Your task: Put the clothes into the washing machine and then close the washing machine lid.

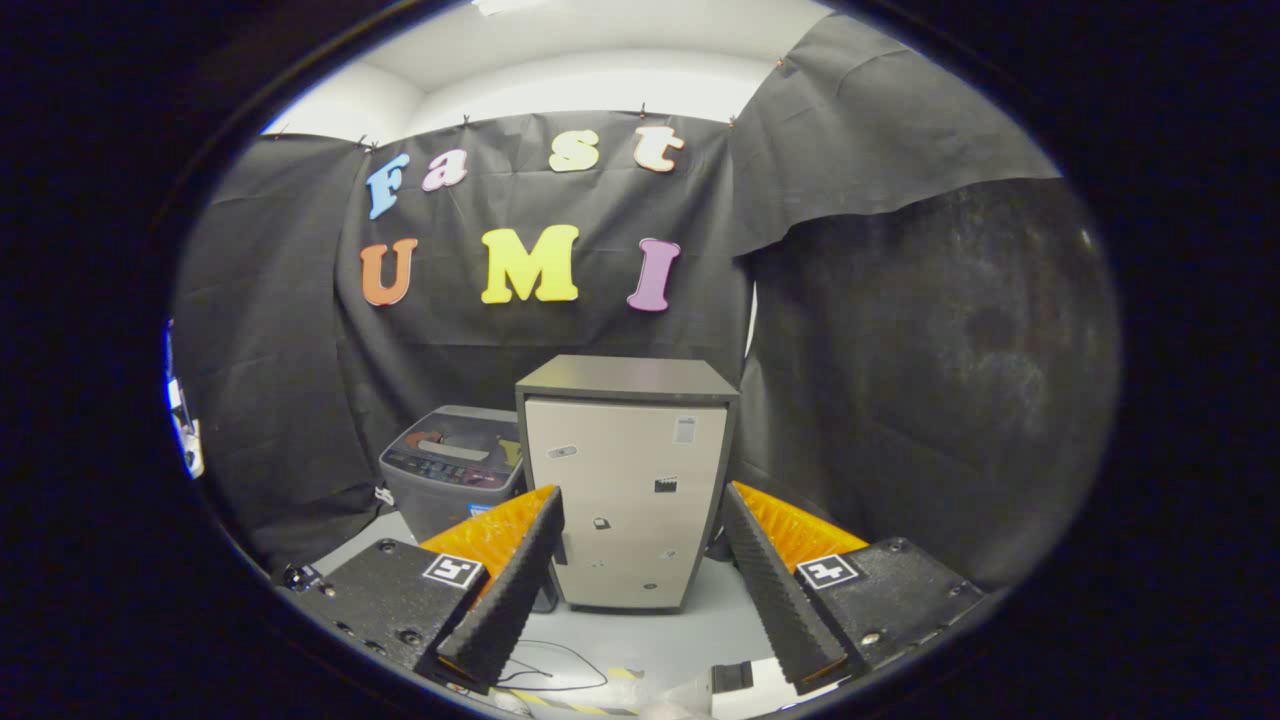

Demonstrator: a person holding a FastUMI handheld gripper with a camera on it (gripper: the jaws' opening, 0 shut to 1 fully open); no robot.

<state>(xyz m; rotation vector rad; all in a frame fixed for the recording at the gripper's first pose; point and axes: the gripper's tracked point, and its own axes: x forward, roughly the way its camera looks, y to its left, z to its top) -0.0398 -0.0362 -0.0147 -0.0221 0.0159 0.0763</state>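
Hand-held gripper (640, 580) open, holding nothing; beyond it a cabinet (628, 480); washing machine (455, 465) beside it, lid down.

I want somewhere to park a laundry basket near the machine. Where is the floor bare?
Bare pale floor lies between the open gripper and the beige cabinet. A thin black cable crosses its near edge. It is crowded where the grey washing machine, lid shut, stands close beside the cabinet.

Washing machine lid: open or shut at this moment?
Shut: the lid lies flat on the washing machine, beyond the open gripper.
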